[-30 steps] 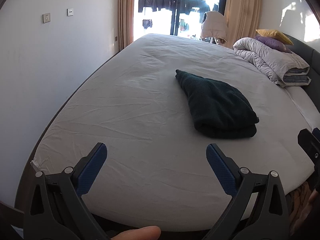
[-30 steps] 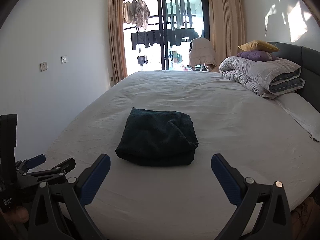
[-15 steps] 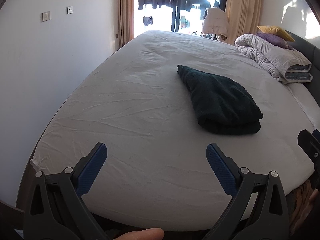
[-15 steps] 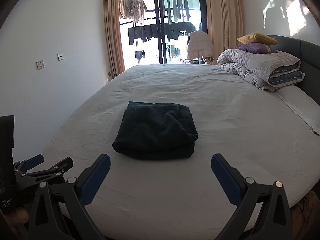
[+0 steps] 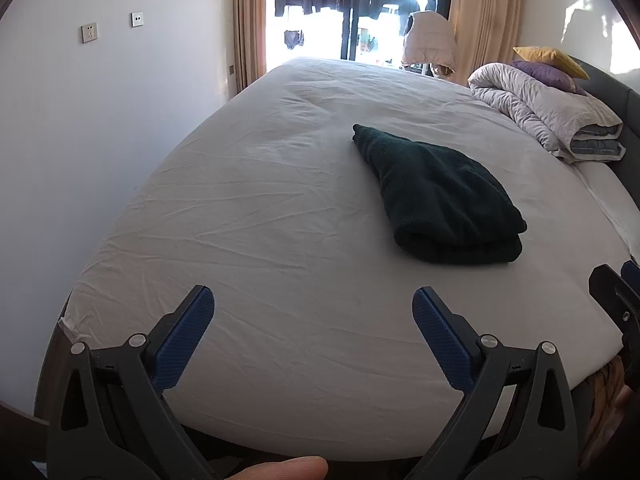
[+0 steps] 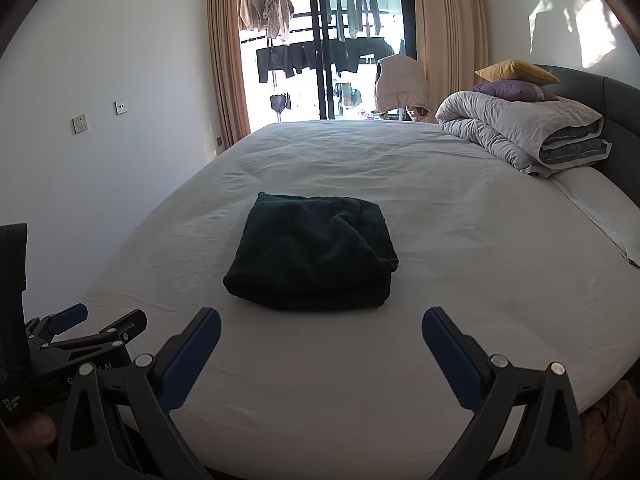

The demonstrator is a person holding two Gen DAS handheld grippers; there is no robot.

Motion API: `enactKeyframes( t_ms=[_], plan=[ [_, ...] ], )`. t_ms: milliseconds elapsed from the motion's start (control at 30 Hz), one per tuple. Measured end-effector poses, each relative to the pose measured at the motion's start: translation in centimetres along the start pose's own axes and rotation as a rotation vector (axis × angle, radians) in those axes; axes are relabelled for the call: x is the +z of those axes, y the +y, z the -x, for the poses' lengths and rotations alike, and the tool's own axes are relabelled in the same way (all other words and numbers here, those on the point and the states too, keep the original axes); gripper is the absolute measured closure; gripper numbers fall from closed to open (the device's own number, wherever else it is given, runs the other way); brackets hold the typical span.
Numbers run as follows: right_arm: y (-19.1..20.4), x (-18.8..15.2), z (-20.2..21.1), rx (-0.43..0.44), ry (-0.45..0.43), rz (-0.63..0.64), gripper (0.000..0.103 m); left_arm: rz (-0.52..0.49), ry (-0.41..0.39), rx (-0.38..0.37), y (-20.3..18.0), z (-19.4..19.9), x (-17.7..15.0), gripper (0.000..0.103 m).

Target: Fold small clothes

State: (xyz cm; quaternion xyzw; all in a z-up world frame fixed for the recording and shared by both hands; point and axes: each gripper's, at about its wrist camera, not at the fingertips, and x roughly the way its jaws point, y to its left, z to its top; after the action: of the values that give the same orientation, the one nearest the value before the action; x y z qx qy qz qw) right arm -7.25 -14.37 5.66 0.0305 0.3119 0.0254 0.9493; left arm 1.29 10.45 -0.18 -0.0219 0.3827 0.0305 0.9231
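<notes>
A dark green fleece garment (image 6: 312, 252) lies folded into a thick square on the white bed sheet (image 6: 440, 240). In the left wrist view it (image 5: 440, 196) lies ahead and to the right. My right gripper (image 6: 320, 324) is open and empty, held just short of the garment's near edge, above the bed's front part. My left gripper (image 5: 314, 308) is open and empty, over the bed's near left part, apart from the garment. The left gripper also shows at the lower left of the right wrist view (image 6: 96, 322).
A rolled grey duvet (image 6: 520, 132) with a purple cushion (image 6: 512, 90) and a yellow cushion (image 6: 516, 72) lies at the headboard (image 6: 600, 92) on the right. A white wall (image 5: 100, 140) runs along the bed's left side. A glass balcony door (image 6: 328, 48) with hanging laundry is behind.
Both grippers stay open and drift only slightly; the views shift a little, with the garment sitting slightly lower in the left wrist view and higher in the right wrist view. The garment has not moved.
</notes>
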Motion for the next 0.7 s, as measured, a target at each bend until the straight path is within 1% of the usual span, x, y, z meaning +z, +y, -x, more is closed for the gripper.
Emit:
enactKeyframes(
  t_ms=[700],
  plan=[
    [0.0, -0.34, -0.15, 0.002, 0.007, -0.002, 0.0, -0.002, 0.001, 0.0, -0.19, -0.41, -0.12, 0.002]
  ],
)
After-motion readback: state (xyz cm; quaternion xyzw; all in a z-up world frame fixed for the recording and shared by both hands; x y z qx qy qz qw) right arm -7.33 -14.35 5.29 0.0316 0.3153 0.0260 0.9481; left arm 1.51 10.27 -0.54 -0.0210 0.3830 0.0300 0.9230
